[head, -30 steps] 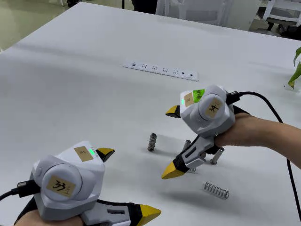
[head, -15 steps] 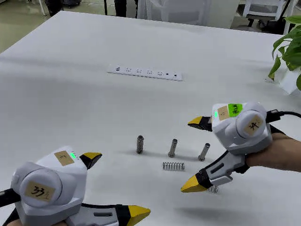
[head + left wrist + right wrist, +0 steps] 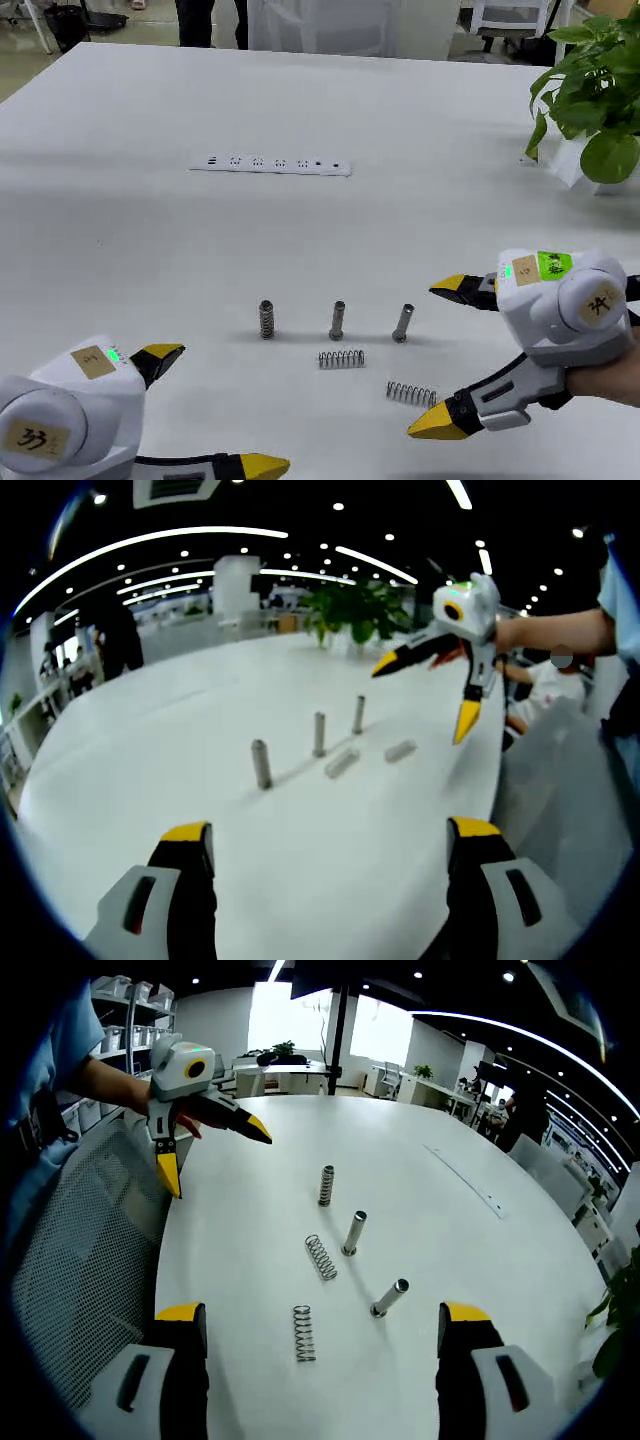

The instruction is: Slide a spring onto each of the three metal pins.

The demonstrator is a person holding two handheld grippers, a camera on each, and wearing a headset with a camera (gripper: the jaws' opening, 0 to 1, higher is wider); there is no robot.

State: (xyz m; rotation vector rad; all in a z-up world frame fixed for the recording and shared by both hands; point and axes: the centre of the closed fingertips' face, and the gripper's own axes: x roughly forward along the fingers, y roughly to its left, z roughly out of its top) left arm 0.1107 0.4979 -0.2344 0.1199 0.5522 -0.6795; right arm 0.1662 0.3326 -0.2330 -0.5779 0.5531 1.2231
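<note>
**benchrat:** Right gripper (image 3: pixel 436 358) is pulled back to the right now. A second ago it's sitting right over the pins, and half a second ago it's already clear of them. Its jaws are spread wide with nothing between them.

**coil_fan:** ok, so what's the score, left to right?

**benchrat:** Left gripper (image 3: pixel 210 410) is low at the near left. Its jaws are wide apart too, it's empty, and it's well away from all the parts. Next comes the left pin (image 3: pixel 266 304), which has a fitted spring (image 3: pixel 266 322) round it, standing upright on the white table (image 3: pixel 150 250). That one looks done to me. The middle pin (image 3: pixel 337 320) is bare, with a loose spring (image 3: pixel 341 358) lying flat just in front of it. The right pin (image 3: pixel 403 322) is bare as well. The second loose spring (image 3: pixel 411 393) lies flat a bit nearer the person, between that pin and the right gripper's lower tip, and isn't touching either.

**coil_fan:** so one of three?

**benchrat:** Yeah, I'd call it a third done. Two springs are left to pick up and thread on, and neither gripper is on a spring yet, so the next pick isn't started. My guess is the right gripper takes that second spring since it's closest, but it's only a guess.
</note>
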